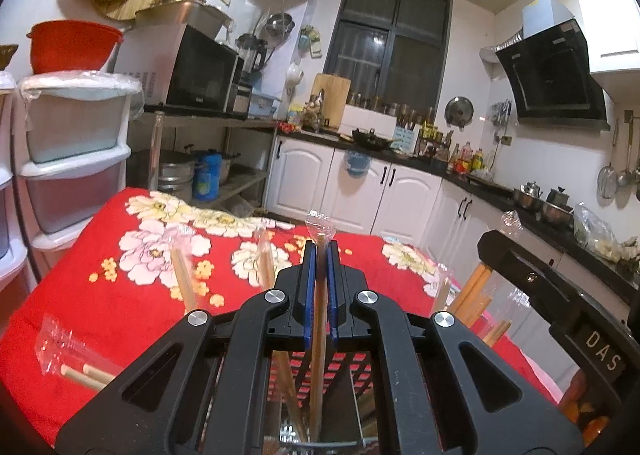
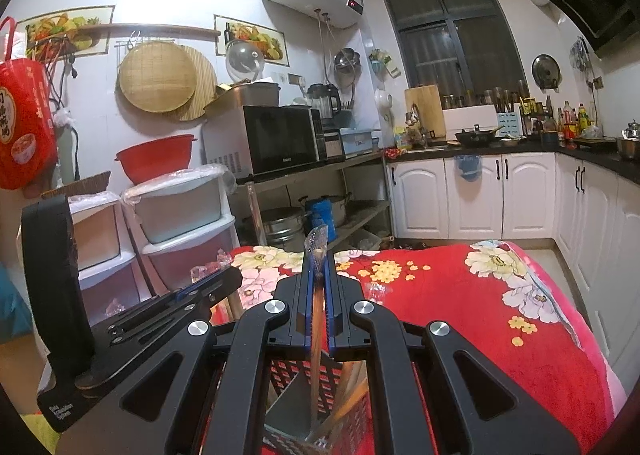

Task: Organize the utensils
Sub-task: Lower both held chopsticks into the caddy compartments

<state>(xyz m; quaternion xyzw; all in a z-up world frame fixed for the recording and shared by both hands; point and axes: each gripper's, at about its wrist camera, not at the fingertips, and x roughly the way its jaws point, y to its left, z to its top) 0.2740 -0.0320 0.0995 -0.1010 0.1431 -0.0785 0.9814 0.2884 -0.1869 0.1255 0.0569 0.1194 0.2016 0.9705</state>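
Observation:
My left gripper [image 1: 320, 251] is shut on a wooden chopstick [image 1: 318, 367] in a clear wrapper. The stick stands upright, its lower end down inside a black perforated holder [image 1: 354, 371] under the jaws. More wrapped chopsticks [image 1: 182, 279] stick up from the holder on both sides, and a wrapped pair [image 1: 80, 371] lies on the red floral cloth [image 1: 120, 295]. My right gripper [image 2: 319, 259] is shut on another wrapped chopstick [image 2: 316, 335], also upright, its end inside the holder [image 2: 288, 375] beside a grey divider. The two grippers sit side by side.
The table under the red cloth [image 2: 500, 315] fills the foreground. White plastic drawers [image 1: 76, 159] stand to the left, with a metal shelf and microwave [image 1: 196, 71] behind. White kitchen cabinets [image 1: 380, 187] and a cluttered counter run along the back and right.

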